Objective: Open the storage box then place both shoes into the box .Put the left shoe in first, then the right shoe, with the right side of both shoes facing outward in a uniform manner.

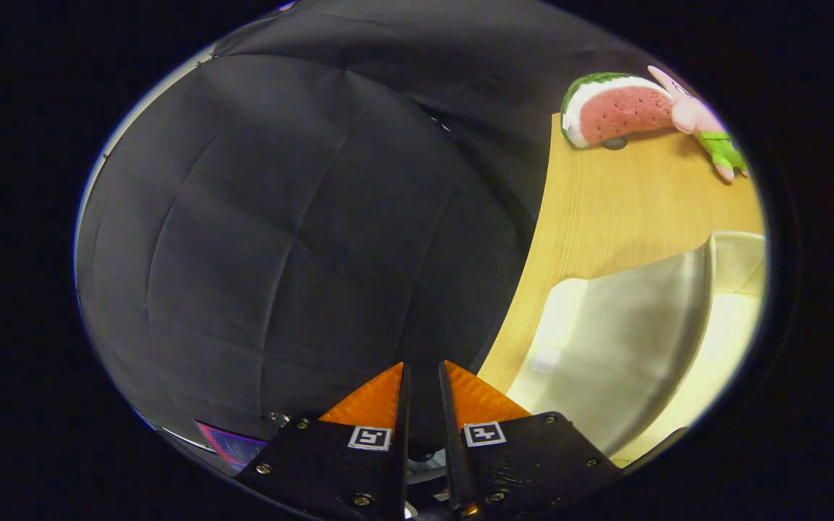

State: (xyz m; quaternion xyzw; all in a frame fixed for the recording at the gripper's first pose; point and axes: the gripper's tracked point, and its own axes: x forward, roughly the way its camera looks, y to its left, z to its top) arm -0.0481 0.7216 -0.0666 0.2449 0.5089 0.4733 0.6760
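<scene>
My gripper points at the black cloth wall, tilted away from the table. Its fingers stand almost together with only a thin slit between them and nothing in it. To the right of the fingers a pale cream storage box rests on the wooden table. I see a broad smooth panel of the box and a lighter part behind it; I cannot tell whether the box is open.
A watermelon-slice plush and a pink plush toy with green trousers lie at the far end of the table. The black cloth wall lies close ahead of the fingers, meeting the table's edge.
</scene>
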